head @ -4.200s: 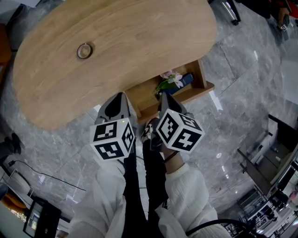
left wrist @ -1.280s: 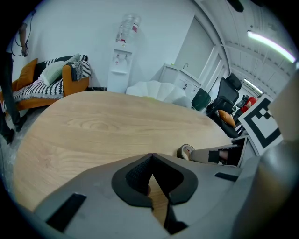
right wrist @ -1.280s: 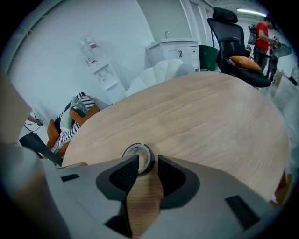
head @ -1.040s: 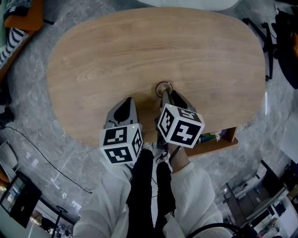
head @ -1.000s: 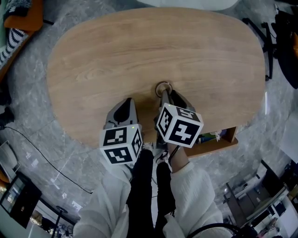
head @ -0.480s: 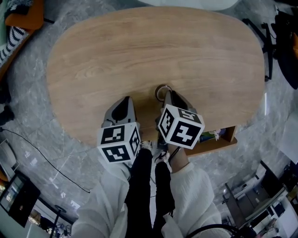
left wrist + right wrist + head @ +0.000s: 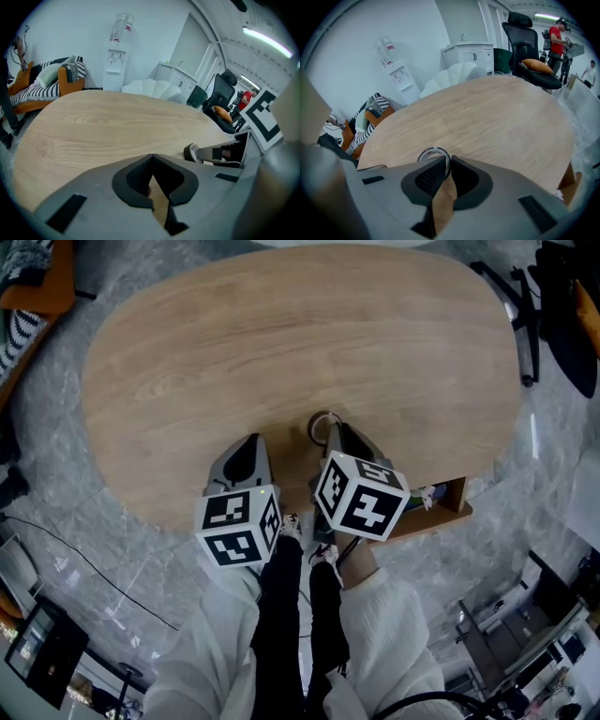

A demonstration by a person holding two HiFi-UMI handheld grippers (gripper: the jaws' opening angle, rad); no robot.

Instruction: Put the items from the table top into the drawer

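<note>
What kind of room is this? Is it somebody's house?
Probably an office or workplace lounge, not a house: a white water dispenser with a bottle on top, a black swivel office chair and a shiny grey marble-look floor around the big oval wooden table.

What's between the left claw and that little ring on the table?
Only bare table lies between left gripper and ring, as the head view shows. The right gripper is clamped on the ring.
</note>
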